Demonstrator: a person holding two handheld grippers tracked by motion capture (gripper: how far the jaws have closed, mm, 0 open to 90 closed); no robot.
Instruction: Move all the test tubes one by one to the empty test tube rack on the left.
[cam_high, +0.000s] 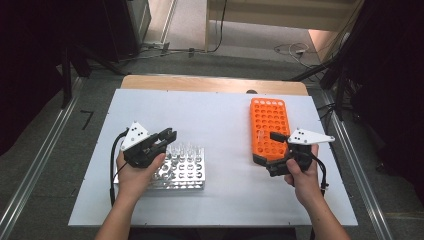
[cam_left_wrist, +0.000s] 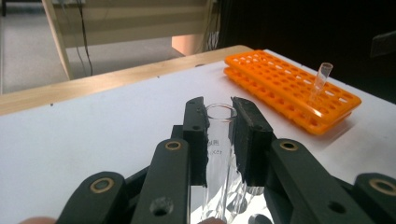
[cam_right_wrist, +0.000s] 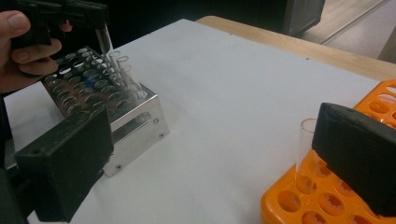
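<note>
The left tongs (cam_left_wrist: 219, 135) pinch a clear test tube (cam_left_wrist: 218, 154) standing upright, mouth up, over the metal rack (cam_high: 187, 172). The right tongs (cam_right_wrist: 210, 154) are spread beside another upright tube (cam_right_wrist: 306, 149) in the orange rack (cam_high: 270, 127).

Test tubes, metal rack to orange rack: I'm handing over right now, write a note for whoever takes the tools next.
Left tool: shut on a clear test tube, over the metal rack.
Right tool: open, at the near end of the orange rack, jaws either side of the one tube standing there, not pressing it.
Done: one tube in the orange rack.
Left: carry the held tube across and seat it in a free hole; several tubes remain in the metal rack.
</note>
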